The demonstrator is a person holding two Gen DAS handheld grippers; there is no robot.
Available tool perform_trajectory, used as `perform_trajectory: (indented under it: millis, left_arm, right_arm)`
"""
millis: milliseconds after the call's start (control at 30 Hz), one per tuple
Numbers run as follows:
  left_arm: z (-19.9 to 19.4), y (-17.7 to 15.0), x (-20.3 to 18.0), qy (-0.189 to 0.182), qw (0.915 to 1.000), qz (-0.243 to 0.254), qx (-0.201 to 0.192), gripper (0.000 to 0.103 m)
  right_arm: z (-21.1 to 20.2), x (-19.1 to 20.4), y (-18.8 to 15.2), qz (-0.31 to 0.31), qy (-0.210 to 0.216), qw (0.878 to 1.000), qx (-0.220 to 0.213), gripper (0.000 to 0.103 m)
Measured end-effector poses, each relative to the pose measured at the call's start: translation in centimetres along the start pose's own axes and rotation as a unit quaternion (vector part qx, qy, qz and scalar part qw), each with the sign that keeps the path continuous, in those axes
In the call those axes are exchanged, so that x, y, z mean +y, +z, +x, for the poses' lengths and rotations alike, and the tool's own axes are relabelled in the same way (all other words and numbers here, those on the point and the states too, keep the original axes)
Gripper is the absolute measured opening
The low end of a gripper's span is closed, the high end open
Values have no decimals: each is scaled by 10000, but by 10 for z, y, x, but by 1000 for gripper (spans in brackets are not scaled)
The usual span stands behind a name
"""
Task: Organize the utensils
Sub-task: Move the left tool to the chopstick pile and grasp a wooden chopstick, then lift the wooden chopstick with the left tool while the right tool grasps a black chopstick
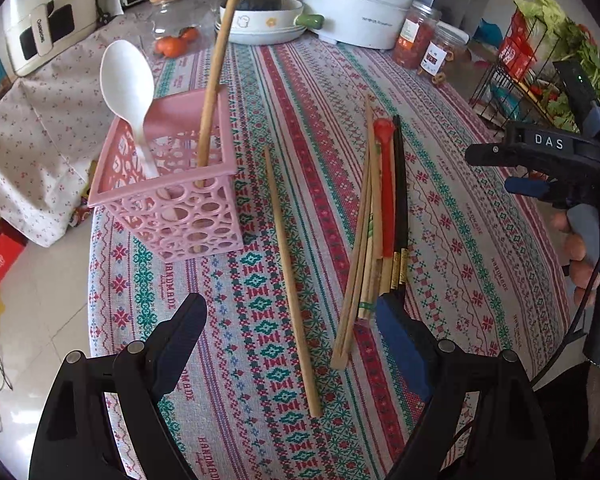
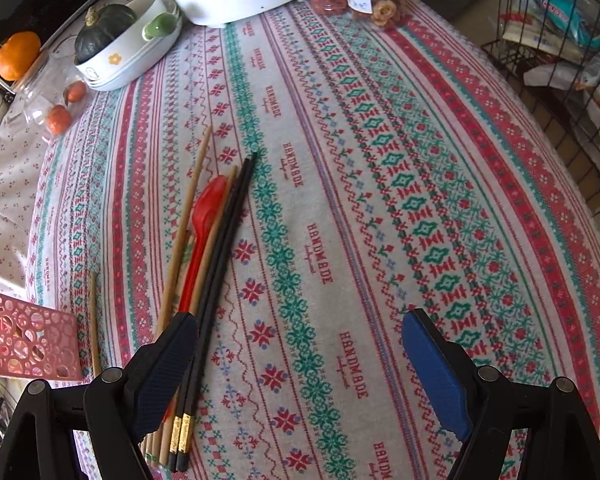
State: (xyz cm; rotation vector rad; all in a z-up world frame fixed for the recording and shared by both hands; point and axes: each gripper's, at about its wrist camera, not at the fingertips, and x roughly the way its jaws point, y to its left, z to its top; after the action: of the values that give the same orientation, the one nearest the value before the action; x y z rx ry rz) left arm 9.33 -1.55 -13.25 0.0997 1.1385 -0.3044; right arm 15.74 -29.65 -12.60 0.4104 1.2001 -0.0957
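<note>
A pink perforated basket stands on the patterned tablecloth and holds a white spoon and a long wooden stick. One wooden chopstick lies alone on the cloth, between the open fingers of my left gripper, which hovers above it. To its right lies a bundle of wooden chopsticks, a red spoon and black chopsticks. My right gripper is open over bare cloth. The black chopsticks run along its left finger, beside the red spoon.
At the table's far side stand a white pot, a bowl with a dark squash, food jars and a glass jar. A wire rack with greens is on the right. The table edge and floor lie left of the basket.
</note>
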Motion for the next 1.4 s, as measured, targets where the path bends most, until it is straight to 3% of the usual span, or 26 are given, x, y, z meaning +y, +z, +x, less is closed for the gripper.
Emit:
perform_trajectory:
  millis: [167, 300, 500, 800, 1033, 1167, 1400]
  left_arm:
    - [-4, 19, -35, -66, 9991, 171, -395, 86]
    - [8, 54, -55, 37, 9985, 250, -489, 71]
    - [60, 117, -62, 8, 9996, -292, 56, 40]
    - [120, 180, -76, 88, 9983, -494, 306, 27]
    - [145, 200, -78, 288, 9958, -629, 598, 23]
    - [154, 201, -72, 225, 9940, -766, 749, 7]
    - [111, 180, -72, 148, 9976, -451, 503, 6]
  right_arm:
    - [1, -11, 6, -145, -182, 9997, 119, 87]
    - [0, -18, 12, -296, -257, 9992, 61, 88]
    - [9, -35, 15, -303, -234, 9987, 349, 88]
    - [8, -49, 28, -231, -188, 9990, 333, 87]
    - [7, -51, 32, -230, -114, 9990, 360, 87]
    - [7, -51, 31, -236, -80, 9990, 369, 87]
    - [10, -47, 27, -284, -211, 9985, 408, 87]
